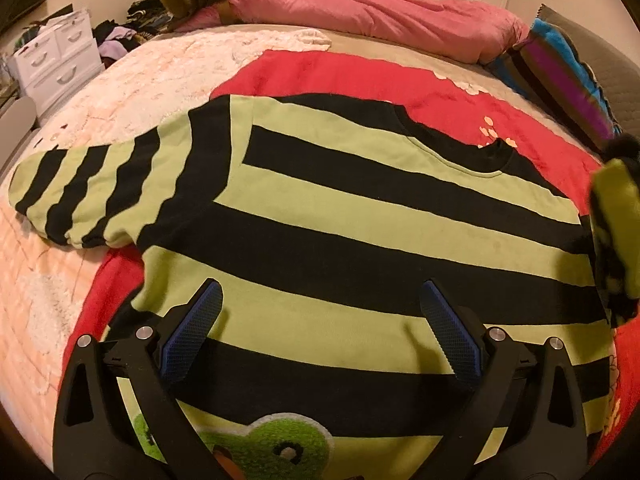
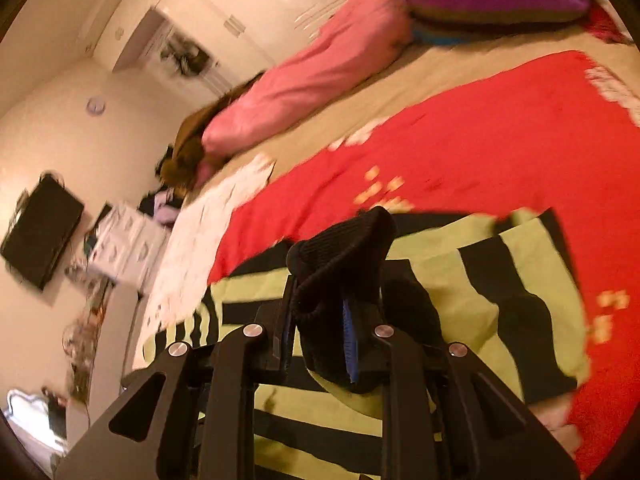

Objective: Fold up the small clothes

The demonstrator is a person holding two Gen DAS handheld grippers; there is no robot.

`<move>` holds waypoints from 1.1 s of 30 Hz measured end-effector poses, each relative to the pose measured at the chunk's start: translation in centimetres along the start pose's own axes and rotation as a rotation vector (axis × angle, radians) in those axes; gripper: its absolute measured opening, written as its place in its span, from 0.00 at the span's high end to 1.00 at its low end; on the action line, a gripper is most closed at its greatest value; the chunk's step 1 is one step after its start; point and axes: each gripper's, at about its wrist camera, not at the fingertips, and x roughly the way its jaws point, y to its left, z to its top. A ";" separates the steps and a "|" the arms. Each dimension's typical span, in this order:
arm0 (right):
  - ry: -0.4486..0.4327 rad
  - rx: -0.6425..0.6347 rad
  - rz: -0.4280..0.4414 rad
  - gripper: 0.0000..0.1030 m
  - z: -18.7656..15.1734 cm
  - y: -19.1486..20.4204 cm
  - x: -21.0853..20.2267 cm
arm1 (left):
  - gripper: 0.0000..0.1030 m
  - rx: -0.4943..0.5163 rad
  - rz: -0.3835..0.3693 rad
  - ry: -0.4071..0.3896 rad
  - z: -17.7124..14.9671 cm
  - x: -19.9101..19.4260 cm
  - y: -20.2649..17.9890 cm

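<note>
Subject garment: a green-and-black striped sweatshirt [image 1: 320, 216], lying flat on a red blanket [image 1: 320, 76] spread over the bed. In the left wrist view its long axis runs from the near edge, where a green frog patch [image 1: 276, 444] sits on the chest, away to the black neckband [image 1: 452, 140] at the far side; the collar points toward the pink duvet [image 1: 380, 12]. The body stripes run crosswise to that axis.

Left side: one striped sleeve [image 1: 84, 196] extends outward to the left, flat, its end resting on a pale quilt [image 1: 160, 80].

Centre: the left gripper [image 1: 320, 332] is angled downward over the lower body of the sweatshirt, fingers spread wide. Nothing lies between the blue pads [image 1: 192, 332]; whether the tips touch the cloth cannot be determined.

Right side: the second sleeve [image 1: 612, 240] is lifted off the bed at the right edge of the left view, blurred. In the right wrist view the right gripper [image 2: 320, 320] is rolled to one side, and its jaws are pinching the sleeve's black ribbed cuff [image 2: 344, 256], which bunches up beyond the fingertips. The picture is motion-blurred. Below it the sleeve's striped fabric is doubled over the body.

Beyond, right: a striped pillow [image 1: 560, 68] at the bed's far corner.
</note>
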 end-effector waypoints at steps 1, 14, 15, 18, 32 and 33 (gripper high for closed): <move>0.015 0.003 -0.002 0.81 -0.2 0.3 0.8 | 0.10 -0.001 -0.003 0.001 0.0 0.0 0.0; 0.036 -0.040 0.060 0.59 -0.8 1.3 1.7 | 0.10 -0.053 -0.064 0.011 0.2 0.0 1.2; 0.037 -0.051 0.035 0.58 -0.8 0.9 1.4 | 0.10 -0.063 -0.087 0.007 0.3 -0.2 1.3; 0.040 -0.085 -0.043 0.53 -1.2 -0.3 1.0 | 0.10 -0.085 -0.163 -0.006 0.5 -0.9 1.2; 0.017 -0.009 -0.233 0.42 -4.6 -8.8 -3.9 | 0.14 -0.199 -0.363 0.200 1.0 3.2 -4.4; 0.016 -0.005 -0.237 0.42 -4.8 -9.0 -4.2 | 0.14 -0.197 -0.343 0.211 1.1 3.4 -4.8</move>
